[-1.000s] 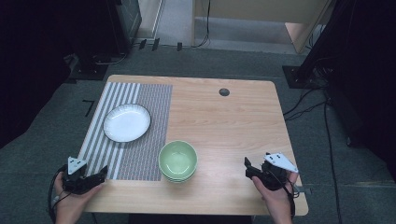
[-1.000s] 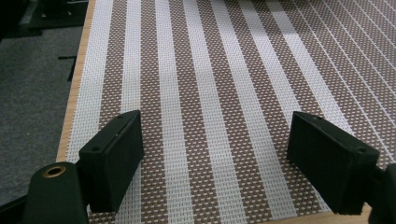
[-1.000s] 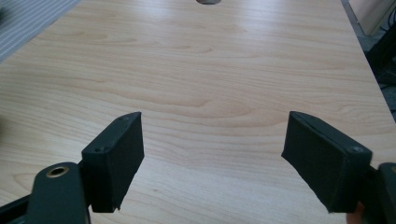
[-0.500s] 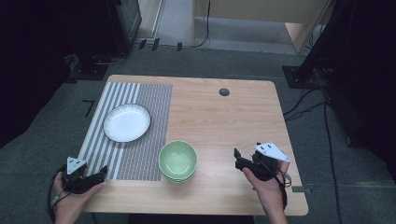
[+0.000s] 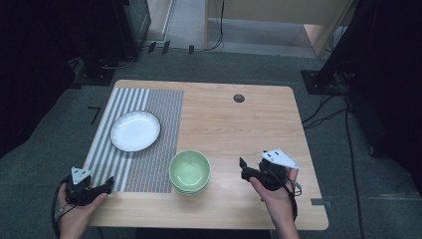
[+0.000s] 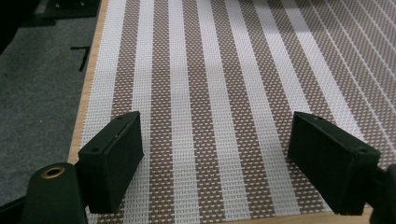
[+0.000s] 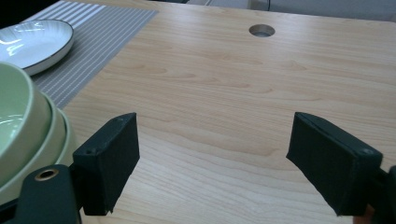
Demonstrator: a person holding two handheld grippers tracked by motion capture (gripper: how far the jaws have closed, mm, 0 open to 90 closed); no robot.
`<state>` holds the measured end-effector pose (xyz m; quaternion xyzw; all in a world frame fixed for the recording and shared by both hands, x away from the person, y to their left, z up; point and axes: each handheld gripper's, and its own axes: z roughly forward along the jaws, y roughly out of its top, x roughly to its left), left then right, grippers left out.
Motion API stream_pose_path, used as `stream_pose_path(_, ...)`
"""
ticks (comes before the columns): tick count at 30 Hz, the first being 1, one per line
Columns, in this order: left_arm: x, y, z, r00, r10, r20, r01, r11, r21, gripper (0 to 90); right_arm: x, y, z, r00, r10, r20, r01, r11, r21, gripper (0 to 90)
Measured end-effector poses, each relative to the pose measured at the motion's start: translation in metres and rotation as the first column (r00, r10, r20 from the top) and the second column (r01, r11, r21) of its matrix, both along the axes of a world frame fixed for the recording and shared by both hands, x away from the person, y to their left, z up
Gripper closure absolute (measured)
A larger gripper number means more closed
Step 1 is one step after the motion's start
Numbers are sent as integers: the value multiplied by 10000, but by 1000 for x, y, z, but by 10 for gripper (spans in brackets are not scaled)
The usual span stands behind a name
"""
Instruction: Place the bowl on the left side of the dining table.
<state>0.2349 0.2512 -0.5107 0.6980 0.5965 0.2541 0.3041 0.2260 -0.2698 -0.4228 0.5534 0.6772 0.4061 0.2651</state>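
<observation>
A stack of pale green bowls (image 5: 189,171) stands near the table's front edge, at the right border of a striped placemat (image 5: 164,109). On the mat behind it lies a white plate (image 5: 135,130). My right gripper (image 5: 244,169) hovers just right of the bowls, open and empty, pointing left toward them. In the right gripper view the gripper (image 7: 215,140) has the bowls (image 7: 18,126) beside its left jaw and bare wood between the jaws. My left gripper (image 5: 107,186) rests at the front left corner, open over the placemat (image 6: 210,70), with nothing between its jaws (image 6: 219,135).
The wooden table (image 5: 239,129) has a round cable hole (image 5: 239,98) near its far edge, which the right gripper view also shows (image 7: 261,31). The plate (image 7: 32,39) sits far left in that view. Grey carpet, cables and dark stands surround the table.
My right gripper has moved left toward the green bowls and risen slightly. The left gripper, bowls and plate have stayed where they were.
</observation>
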Motion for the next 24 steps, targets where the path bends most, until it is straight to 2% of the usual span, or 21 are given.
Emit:
stream_pose_path(8, -4, -19, 25, 9967, -393, 708, 444, 9964, -721, 174, -3, 11, 5, 9996, 259, 84, -260, 9996, 117, 167)
stream_pose_path(15, -2, -33, 35, 9926, -771, 938, 868, 9907, -1047, 173, -6, 16, 5, 9985, 491, 236, -496, 9985, 214, 160)
stream_pose_path(20, -2, -39, 42, 9915, -726, 1079, 842, 9908, -1063, 179, -7, 20, 6, 9979, 581, 286, -585, 9982, 145, 158)
stream_pose_path(22, -3, -41, 44, 9908, -505, 1259, 629, 9934, -963, 191, -6, 22, 6, 9978, 600, 287, -603, 9981, 100, 156)
stream_pose_path(24, -2, -42, 46, 9915, -218, 1280, 333, 9955, -884, 250, -5, 24, 6, 9977, 605, 312, -607, 9982, 35, 150)
